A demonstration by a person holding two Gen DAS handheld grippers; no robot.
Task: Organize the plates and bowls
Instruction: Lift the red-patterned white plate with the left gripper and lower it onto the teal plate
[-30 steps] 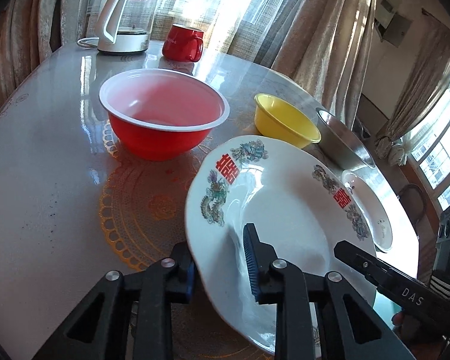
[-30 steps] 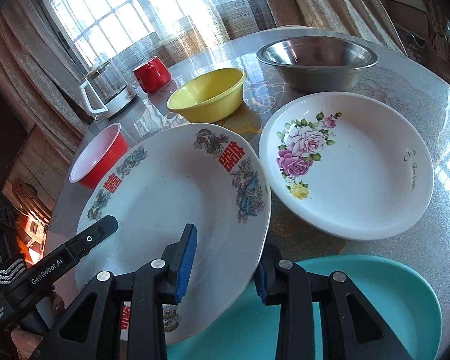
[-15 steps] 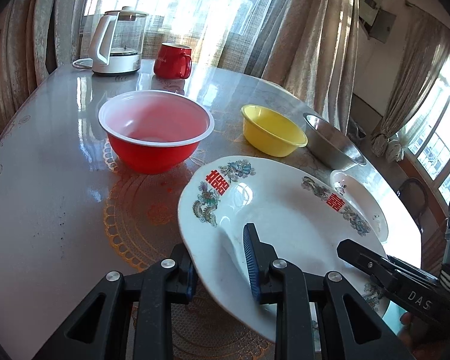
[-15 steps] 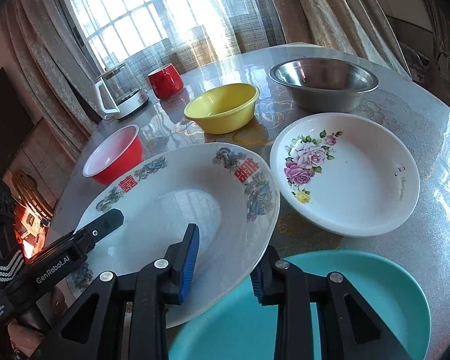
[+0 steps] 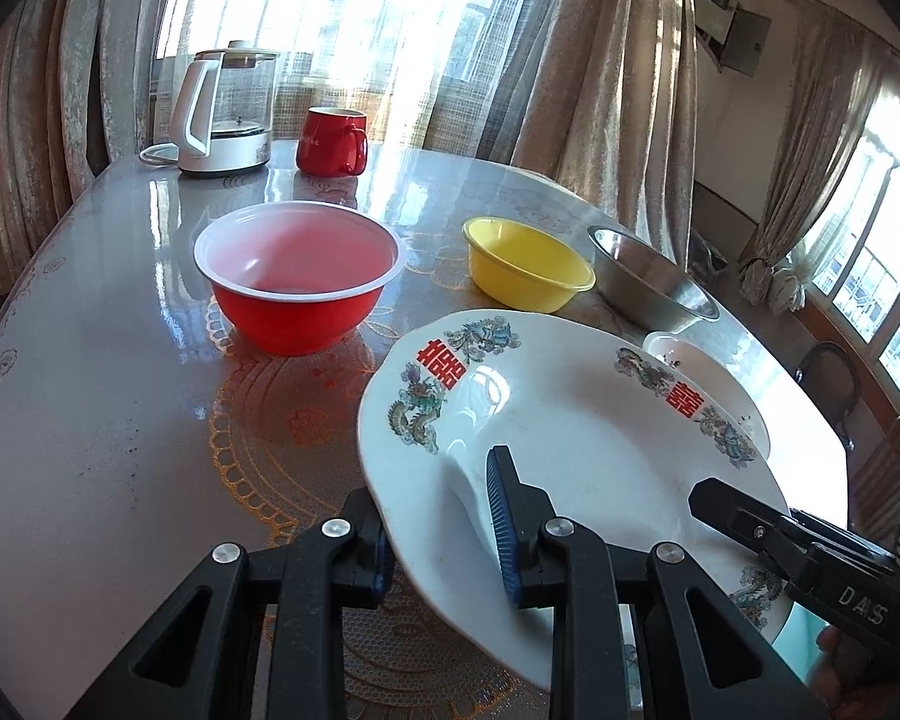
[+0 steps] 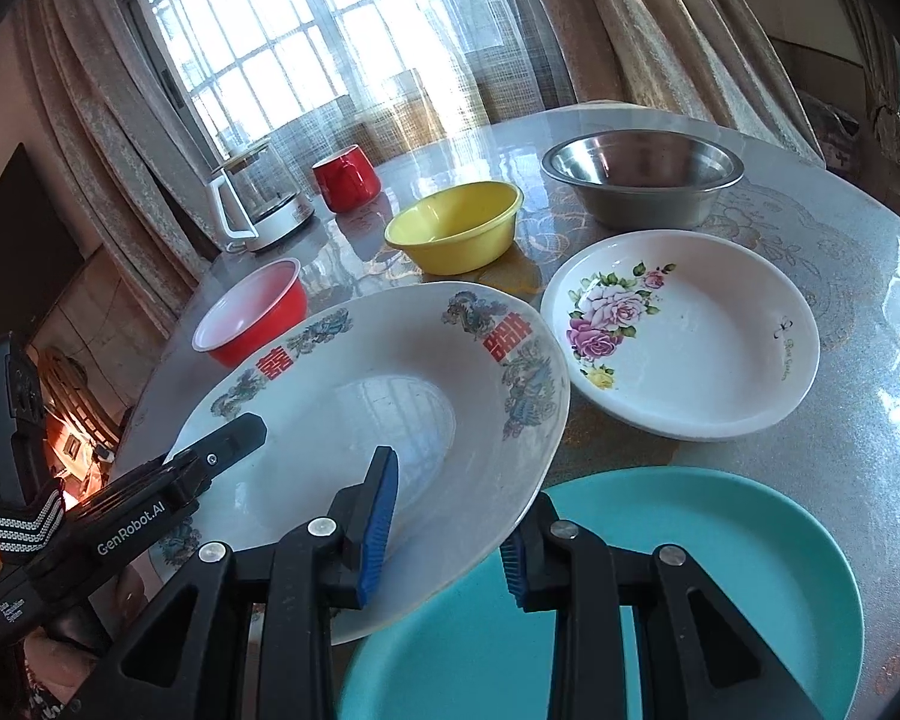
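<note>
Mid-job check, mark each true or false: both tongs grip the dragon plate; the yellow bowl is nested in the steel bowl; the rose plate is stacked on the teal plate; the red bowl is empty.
1. Both tongs grip the dragon plate: true; left tongs and right tongs each clamp its rim.
2. Yellow bowl nested in steel bowl: false; they sit apart on the table.
3. Rose plate stacked on teal plate: false; it lies beside it.
4. Red bowl is empty: true.
</note>
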